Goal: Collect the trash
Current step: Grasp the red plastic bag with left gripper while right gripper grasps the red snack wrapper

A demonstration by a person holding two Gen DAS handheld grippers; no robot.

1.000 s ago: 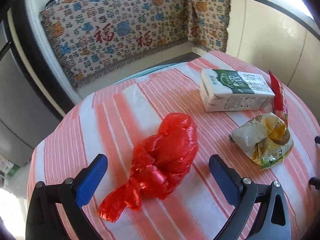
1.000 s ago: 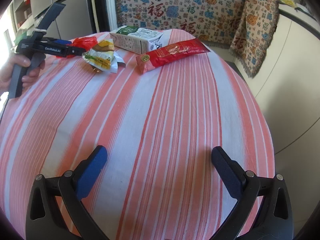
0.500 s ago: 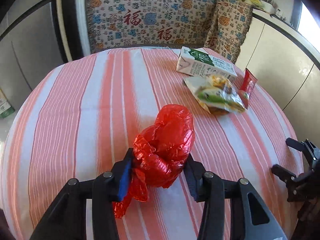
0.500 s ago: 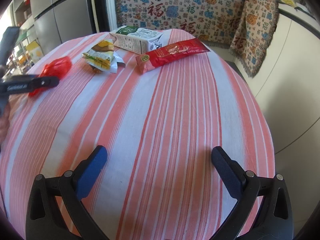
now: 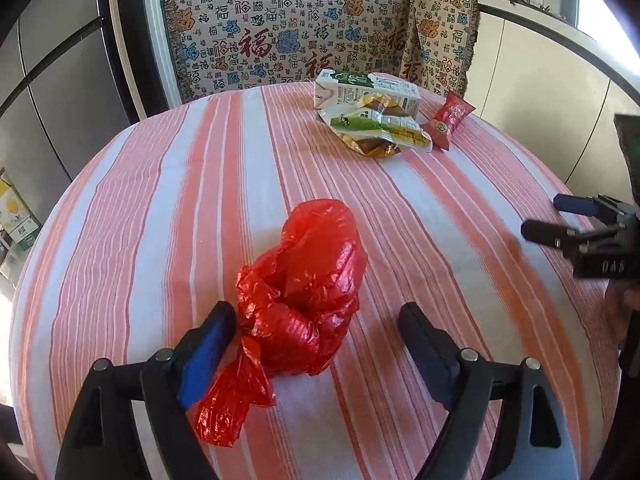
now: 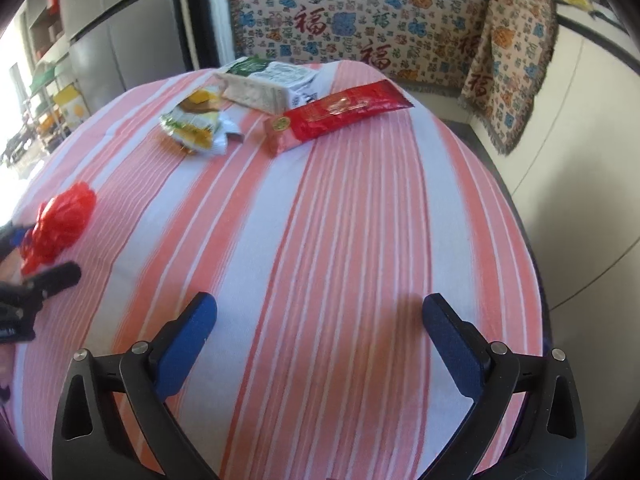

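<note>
1. left gripper (image 5: pixel 316 336): jaws wide, straddling the knotted red plastic bag (image 5: pixel 304 292) near the table's (image 5: pixel 460 208) left edge, gripping nothing.
2. right gripper (image 6: pixel 320 336): jaws wide, empty.
3. milk carton (image 5: pixel 366 90), snack wrappers: far edge, uncollected.

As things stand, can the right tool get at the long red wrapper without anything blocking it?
Probably yes. The right tool is open and empty, and only bare striped tablecloth lies between it and the long red wrapper. The milk carton lies behind the wrapper and the snack bag off to its left.
</note>
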